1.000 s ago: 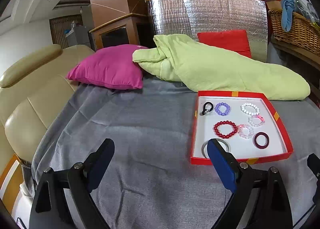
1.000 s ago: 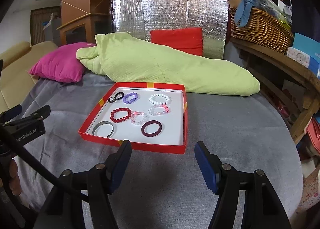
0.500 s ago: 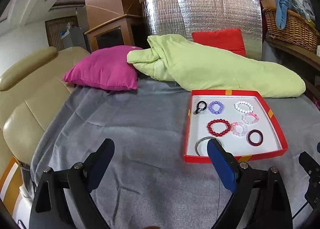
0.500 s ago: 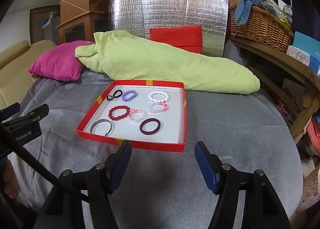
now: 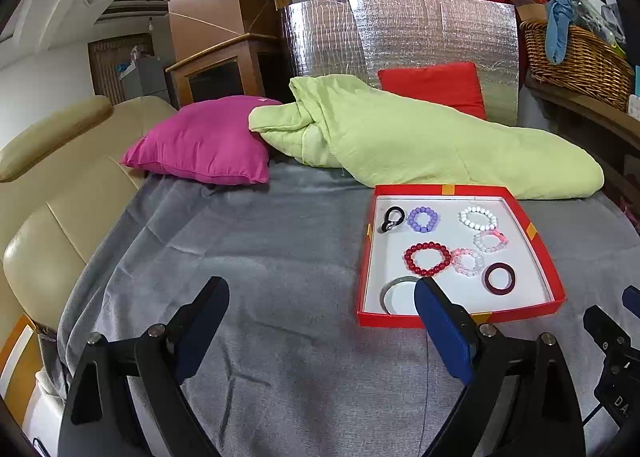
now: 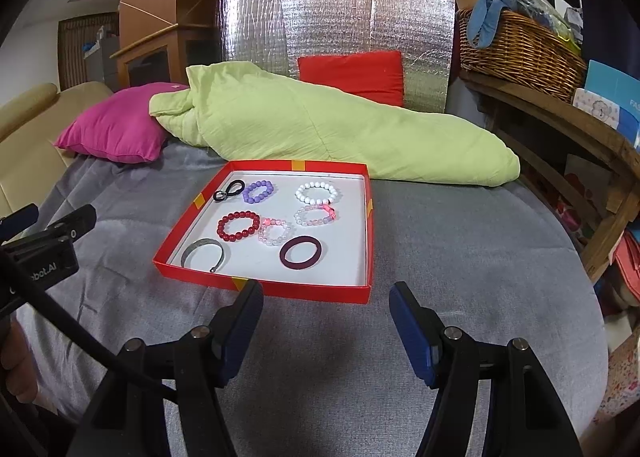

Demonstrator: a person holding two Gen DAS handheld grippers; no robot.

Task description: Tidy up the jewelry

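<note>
Slightly further back from the red tray [image 6: 362, 241] both views have been drawn. Seven bracelets [image 6: 237, 226] are seen laid apart inside it, on the grey cloth [image 5: 260, 257]. Left tool [image 5: 320, 309] and right tool [image 6: 326, 317] are held open, empty; whether sorting is finished cannot be told.

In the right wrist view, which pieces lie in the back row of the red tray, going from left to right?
Black clasp ring → purple bead bracelet → white bead bracelet, all inside the red tray.
</note>
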